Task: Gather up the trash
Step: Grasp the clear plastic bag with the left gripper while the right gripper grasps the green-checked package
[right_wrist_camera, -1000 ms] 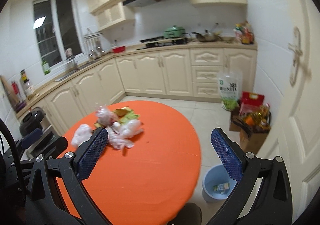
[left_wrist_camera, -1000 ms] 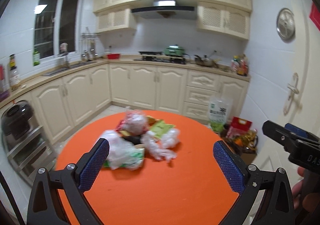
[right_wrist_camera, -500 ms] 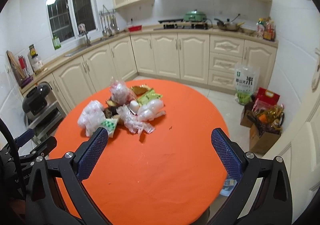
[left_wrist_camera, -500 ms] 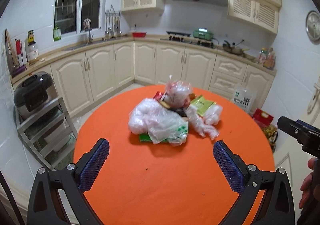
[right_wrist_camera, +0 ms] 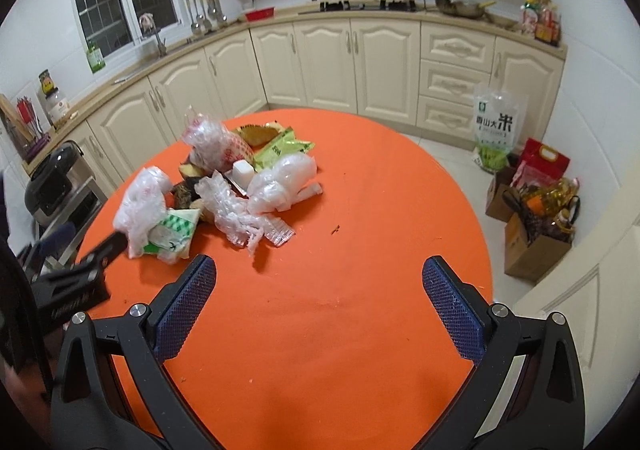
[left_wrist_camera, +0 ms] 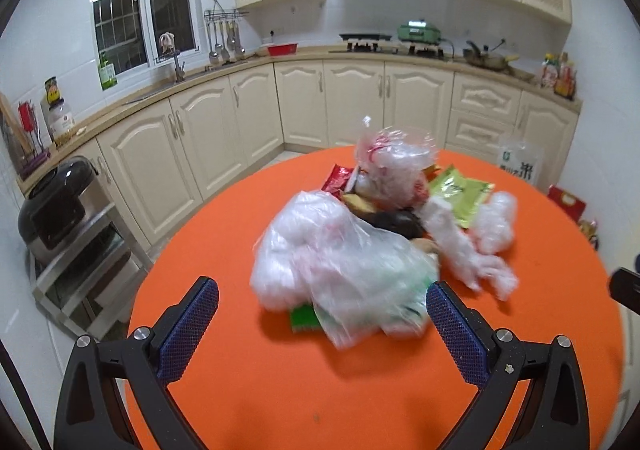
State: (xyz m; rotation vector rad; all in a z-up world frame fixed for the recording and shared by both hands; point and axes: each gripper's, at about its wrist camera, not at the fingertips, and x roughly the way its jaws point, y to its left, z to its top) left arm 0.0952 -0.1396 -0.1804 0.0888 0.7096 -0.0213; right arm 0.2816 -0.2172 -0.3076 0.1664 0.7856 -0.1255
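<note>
Left claw spread wide, nothing between the pads, low over the near edge of the orange round worktop. Right claw likewise spread and empty, hanging over bare worktop, right of the pile.

Trash pile sits left of centre on the worktop, all of it loose. Near to far:
- crumpled white plastic bag, just ahead of the left claw, partly between its pads in view but not pinched; blurred, so contact unclear
- green-checked wrapper under or beside that bag
- bubble-wrap strip and a bunched clear bag on the right side
- dark peel scraps in the middle
- green foil packet, and a red-printed clear bag at the far side

Small crumbs lie right of the pile.

Progress, my read: essentially zero. Nothing gripped, whole pile left to collect. No bin visible in either view.
</note>
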